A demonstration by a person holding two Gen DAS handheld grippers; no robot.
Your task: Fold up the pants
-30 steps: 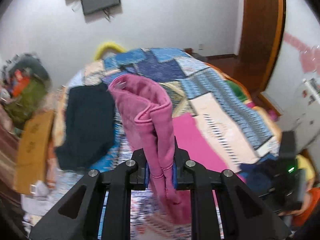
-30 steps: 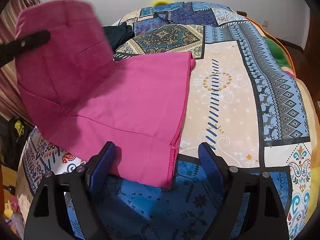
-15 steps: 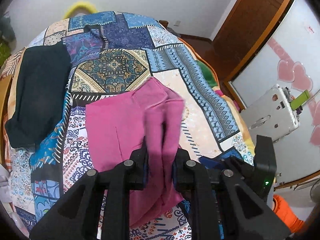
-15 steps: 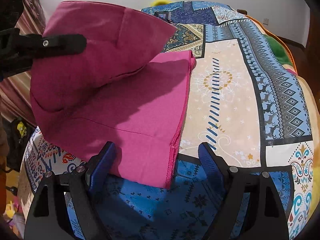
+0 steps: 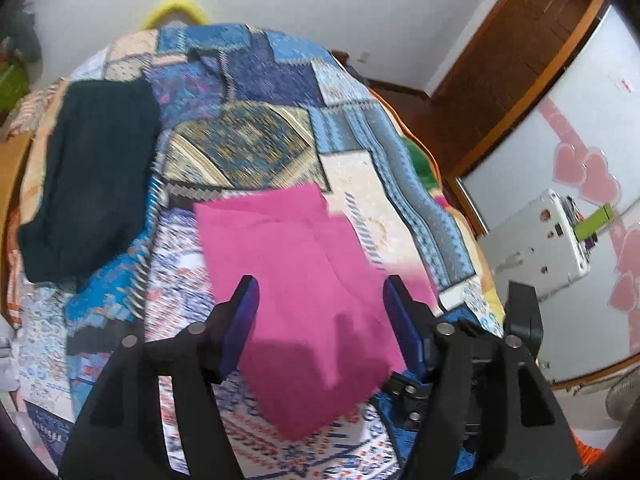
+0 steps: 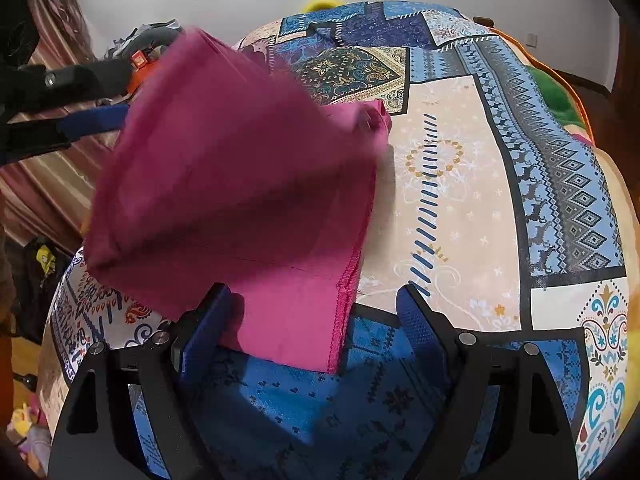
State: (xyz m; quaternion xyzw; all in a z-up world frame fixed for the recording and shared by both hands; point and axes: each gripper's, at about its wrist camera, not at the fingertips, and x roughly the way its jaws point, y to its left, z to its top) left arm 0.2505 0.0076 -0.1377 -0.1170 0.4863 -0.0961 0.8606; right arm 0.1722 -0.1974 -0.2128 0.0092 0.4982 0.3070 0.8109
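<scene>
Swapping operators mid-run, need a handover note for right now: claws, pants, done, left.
Left claw: open, jaws wide apart, holding nothing, above the pink pants.
Right claw: open, empty, low over the near hem of the pants; whether a pad touches the cloth cannot be told.
Pants: on the patchwork bedspread, top layer folded over the lower one. The right view is blurred, so the flap may not be settled yet.
Dark garment: lies apart, far left on the bed.
Done: one fold laid over.
Left: probably check that the edges line up, smooth, then fold again if a smaller stack is wanted.
</scene>
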